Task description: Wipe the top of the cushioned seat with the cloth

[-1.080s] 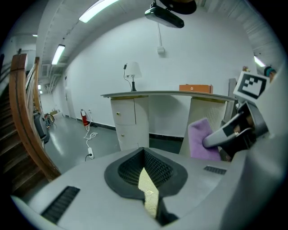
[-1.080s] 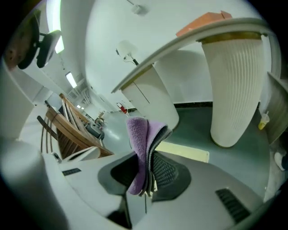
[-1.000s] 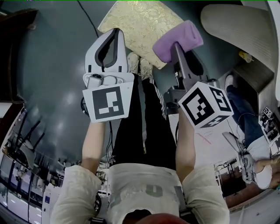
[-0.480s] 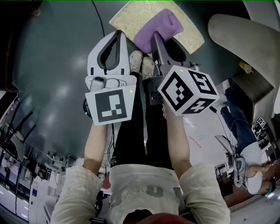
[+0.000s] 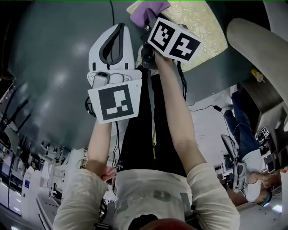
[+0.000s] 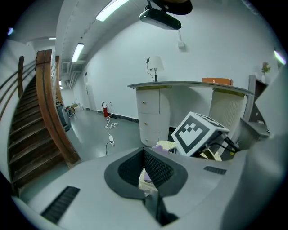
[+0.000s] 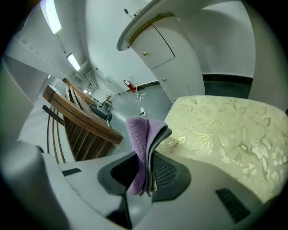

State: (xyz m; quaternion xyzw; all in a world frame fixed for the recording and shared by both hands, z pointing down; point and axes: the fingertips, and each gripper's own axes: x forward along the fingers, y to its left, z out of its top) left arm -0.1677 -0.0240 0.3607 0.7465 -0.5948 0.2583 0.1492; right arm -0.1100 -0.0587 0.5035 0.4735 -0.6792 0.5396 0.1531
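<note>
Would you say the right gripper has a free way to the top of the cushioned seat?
Probably yes: the right gripper, shut on the purple cloth, is at the edge of the cushioned seat, and nothing lies on its patterned top.

In the head view the cushioned seat (image 5: 202,31) is cut off by the top edge. The cloth (image 5: 143,12) shows only as a purple corner behind the right tool's (image 5: 150,20) marker cube (image 5: 173,38), which also hides that tool's jaws. In the right gripper view the seat runs past the right edge.
</note>
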